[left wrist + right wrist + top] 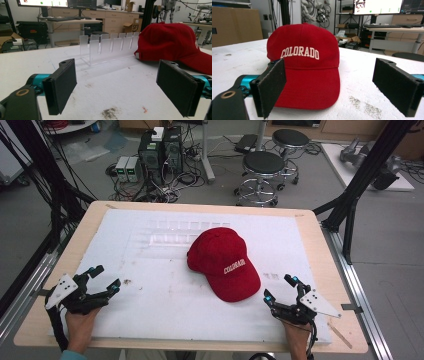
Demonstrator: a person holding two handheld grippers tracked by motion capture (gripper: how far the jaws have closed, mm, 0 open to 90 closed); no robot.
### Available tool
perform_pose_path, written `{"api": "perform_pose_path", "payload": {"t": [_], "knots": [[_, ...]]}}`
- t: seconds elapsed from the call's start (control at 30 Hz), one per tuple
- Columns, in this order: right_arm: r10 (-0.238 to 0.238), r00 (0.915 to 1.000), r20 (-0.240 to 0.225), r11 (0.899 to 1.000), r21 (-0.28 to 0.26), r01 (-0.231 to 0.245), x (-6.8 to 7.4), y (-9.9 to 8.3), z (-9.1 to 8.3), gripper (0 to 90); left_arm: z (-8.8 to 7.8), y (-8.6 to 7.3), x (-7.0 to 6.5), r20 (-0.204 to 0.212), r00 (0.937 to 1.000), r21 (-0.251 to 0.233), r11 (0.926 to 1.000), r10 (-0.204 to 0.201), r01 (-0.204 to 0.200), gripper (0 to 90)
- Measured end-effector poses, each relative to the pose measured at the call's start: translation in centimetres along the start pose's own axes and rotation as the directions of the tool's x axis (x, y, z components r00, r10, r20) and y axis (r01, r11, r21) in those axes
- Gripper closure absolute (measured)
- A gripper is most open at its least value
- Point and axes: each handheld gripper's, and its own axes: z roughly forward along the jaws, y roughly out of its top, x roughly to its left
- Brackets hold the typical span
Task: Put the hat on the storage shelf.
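Both spread wide and empty: left gripper (105,278), right gripper (279,287). Red fabric baseball cap (225,262) lettered "COLORADO" flat on white foam sheet (150,300), just ahead of right gripper, brim nearest.

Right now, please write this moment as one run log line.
red cap: on white mat, untouched | left tongs: open, empty | right tongs: open, near brim

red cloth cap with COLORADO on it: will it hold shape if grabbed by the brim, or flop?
The red cloth cap probably lifts lightly. Its brim looks flat and firm, so likely stiff there. The domed crown seems soft fabric and may sag. On the white foam mat it would likely drag rather than slide.
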Motion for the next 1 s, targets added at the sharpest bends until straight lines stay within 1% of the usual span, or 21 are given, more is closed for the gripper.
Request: {"api": "perform_pose_path", "payload": {"t": [0.13, 0.17, 0.23, 0.3, 0.4, 0.43, 0.47, 0.53, 0.57, 0.6, 0.7, 0.73, 0.77, 0.8, 0.87, 0.9, 0.93, 0.97, 1.0], "knots": [[-0.002, 1.0000, 0.001, 1.000, -0.001, 0.002, 0.0, 0.0, 0.0, 10.7, 0.0, 0.0, 0.1, 0.001, 1.0000, 0.007, 0.9999, -0.008, 0.008, 16.8], [0.007, 1.0000, 0.001, 1.000, 0.008, -0.007, 0.0, 0.0, 0.1, 10.7, 0.1, 0.0, 0.1, 0.002, 0.9999, 0.009, 0.9999, -0.011, 0.011, 16.8], [0.009, 1.0000, 0.001, 1.000, 0.014, -0.009, -0.1, 0.1, 0.1, 10.7, 0.1, 0.0, 0.1, 0.004, 1.0000, 0.009, 0.9999, -0.007, 0.007, 16.7], [0.014, 0.9999, 0.003, 0.999, 0.033, -0.014, -0.1, 0.2, 0.3, 10.7, 0.0, 0.0, 0.0, 0.005, 1.0000, 0.003, 1.0000, 0.002, -0.002, 16.7], [0.021, 0.9997, 0.011, 0.999, 0.033, -0.022, -0.2, 0.2, 0.4, 10.7, -0.1, 0.0, -0.1, 0.008, 0.9998, -0.008, 0.9998, 0.019, -0.019, 16.7], [0.024, 0.9996, 0.012, 0.999, 0.029, -0.025, -0.3, 0.3, 0.5, 10.7, -0.1, 0.0, -0.2, 0.011, 0.9997, -0.009, 0.9997, 0.021, -0.020, 16.7], [0.038, 0.9992, 0.010, 0.999, 0.031, -0.038, -0.4, 0.6, 0.7, 10.7, -0.1, 0.0, -0.2, 0.012, 0.9997, -0.010, 0.9997, 0.021, -0.021, 16.7], [0.038, 0.9992, 0.009, 0.999, 0.037, -0.039, -0.4, 0.9, 0.8, 10.7, -0.1, 0.0, -0.1, 0.021, 0.9996, -0.010, 0.9998, 0.019, -0.018, 16.7], [0.033, 0.9994, 0.011, 0.998, 0.044, -0.033, -0.5, 1.2, 0.9, 10.7, -0.2, -0.1, -0.1, 0.020, 0.9997, -0.015, 0.9998, 0.013, -0.013, 16.7], [0.035, 0.9994, 0.002, 0.997, 0.063, -0.035, -0.5, 1.9, 1.2, 10.7, -0.2, -0.1, 0.0, 0.020, 0.9997, -0.016, 0.9998, 0.013, -0.013, 16.6], [0.040, 0.9992, -0.006, 0.996, 0.078, -0.039, -0.6, 2.7, 1.6, 10.7, -0.2, -0.1, -0.1, 0.019, 0.9997, -0.015, 0.9998, 0.016, -0.016, 16.6], [0.038, 0.9991, -0.019, 0.995, 0.098, -0.036, -0.6, 3.5, 2.2, 10.7, -0.2, 0.0, -0.1, 0.019, 0.9997, -0.013, 0.9998, 0.016, -0.016, 16.6], [0.038, 0.9991, -0.019, 0.995, 0.098, -0.036, -0.6, 3.5, 2.2, 10.7, -0.1, 0.0, -0.1, 0.019, 0.9997, -0.013, 0.9998, 0.014, -0.014, 16.6], [0.042, 0.9987, -0.030, 0.991, 0.131, -0.038, -0.5, 4.5, 2.9, 10.7, -0.1, 0.0, 0.0, 0.021, 0.9998, -0.013, 0.9999, 0.008, -0.008, 16.7], [0.048, 0.9980, -0.042, 0.988, 0.151, -0.041, -0.4, 5.2, 3.6, 10.7, -0.1, 0.0, 0.1, 0.020, 0.9998, -0.014, 0.9999, -0.002, 0.002, 16.7], [0.048, 0.9980, -0.042, 0.988, 0.151, -0.041, -0.4, 5.2, 3.6, 10.7, -0.1, 0.0, 0.1, 0.020, 0.9998, -0.012, 0.9999, -0.005, 0.005, 16.7], [0.054, 0.9972, -0.053, 0.983, 0.181, -0.043, -0.3, 5.9, 4.3, 10.7, -0.1, 0.0, 0.1, 0.020, 0.9998, -0.011, 0.9999, -0.005, 0.005, 16.7], [0.054, 0.9972, -0.053, 0.983, 0.181, -0.043, -0.3, 5.9, 4.3, 10.7, -0.1, 0.0, 0.1, 0.019, 0.9998, -0.011, 0.9999, -0.004, 0.004, 16.7], [0.048, 0.9963, -0.071, 0.975, 0.218, -0.031, 0.0, 7.0, 5.5, 10.7, -0.1, 0.0, 0.1, 0.016, 0.9999, -0.007, 1.0000, 0.003, -0.003, 16.8]]}}
